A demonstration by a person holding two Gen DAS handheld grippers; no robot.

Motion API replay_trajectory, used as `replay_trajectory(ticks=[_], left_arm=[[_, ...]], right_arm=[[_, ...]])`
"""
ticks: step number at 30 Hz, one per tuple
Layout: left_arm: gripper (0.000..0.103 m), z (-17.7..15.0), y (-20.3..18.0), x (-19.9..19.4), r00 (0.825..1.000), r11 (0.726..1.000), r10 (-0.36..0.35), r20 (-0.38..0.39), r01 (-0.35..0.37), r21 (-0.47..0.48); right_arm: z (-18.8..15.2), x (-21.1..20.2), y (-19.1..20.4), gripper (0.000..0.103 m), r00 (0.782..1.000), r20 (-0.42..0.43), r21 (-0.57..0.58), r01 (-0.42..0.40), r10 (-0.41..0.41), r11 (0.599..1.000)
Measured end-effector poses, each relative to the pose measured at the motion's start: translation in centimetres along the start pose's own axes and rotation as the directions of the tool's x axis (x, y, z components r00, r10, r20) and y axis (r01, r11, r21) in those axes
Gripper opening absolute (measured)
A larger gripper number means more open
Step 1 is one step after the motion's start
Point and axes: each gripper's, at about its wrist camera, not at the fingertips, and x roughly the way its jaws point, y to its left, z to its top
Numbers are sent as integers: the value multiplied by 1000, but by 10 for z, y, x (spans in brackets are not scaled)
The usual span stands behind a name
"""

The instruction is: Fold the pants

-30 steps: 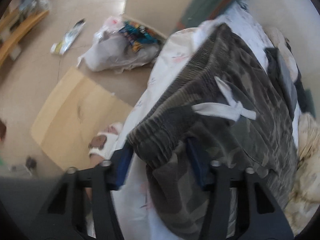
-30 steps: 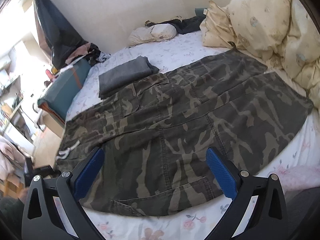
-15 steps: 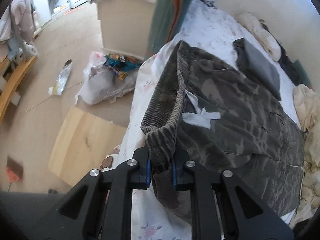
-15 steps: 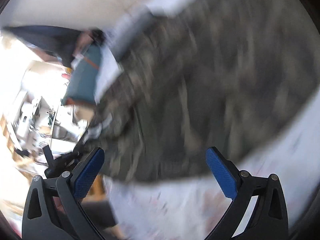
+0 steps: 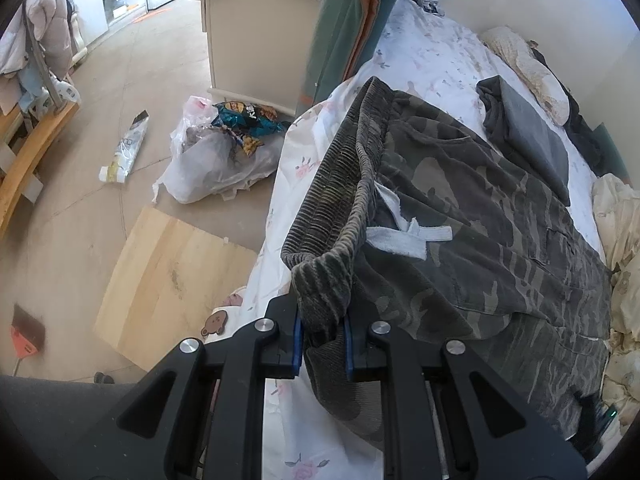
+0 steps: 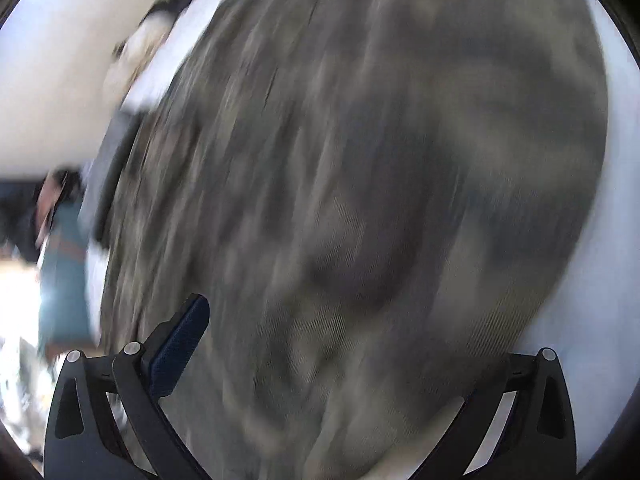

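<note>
Camouflage pants point(image 5: 460, 216) lie spread on the bed, with a ribbed waistband point(image 5: 344, 184) and a white drawstring point(image 5: 404, 232). My left gripper point(image 5: 322, 336) is shut on the near corner of the waistband and lifts it off the bed. In the right wrist view the picture is motion-blurred; the pants point(image 6: 360, 200) fill it close up. My right gripper point(image 6: 352, 344) is open, its left pad point(image 6: 180, 340) beside the cloth and its right pad hidden behind the cloth.
The bed has a white floral sheet point(image 5: 432, 60). A folded grey garment point(image 5: 528, 136) lies beyond the pants, cream bedding point(image 5: 620, 240) at right. On the floor are a plastic bag of rubbish point(image 5: 216, 156), a wooden board point(image 5: 168, 272) and a white cabinet point(image 5: 260, 40).
My left gripper closed on the waistband corner and raised it. My right gripper swung fast down toward the pants, staying open.
</note>
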Motion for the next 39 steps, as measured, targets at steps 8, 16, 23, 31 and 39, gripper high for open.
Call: replay_trajectory(ticks=[8, 16, 23, 31, 39], left_arm=[[12, 0, -1, 2, 1000, 999, 31, 0, -31, -7], [12, 1, -5, 2, 997, 997, 75, -5, -75, -6], [11, 6, -2, -4, 999, 999, 12, -41, -13, -30], [12, 45, -14, 1, 971, 996, 32, -237, -10, 91], [12, 128, -54, 21, 963, 978, 77, -257, -23, 207]], right_arm=[[140, -47, -67, 100, 950, 209, 270, 171, -230, 948], [223, -74, -132, 40, 897, 201, 365, 305, -394, 880], [238, -134, -110, 0, 852, 401, 323, 213, -337, 922], [299, -151, -16, 0, 894, 424, 10, 155, -145, 988], [366, -85, 101, 0, 900, 400, -231, 285, -176, 930]])
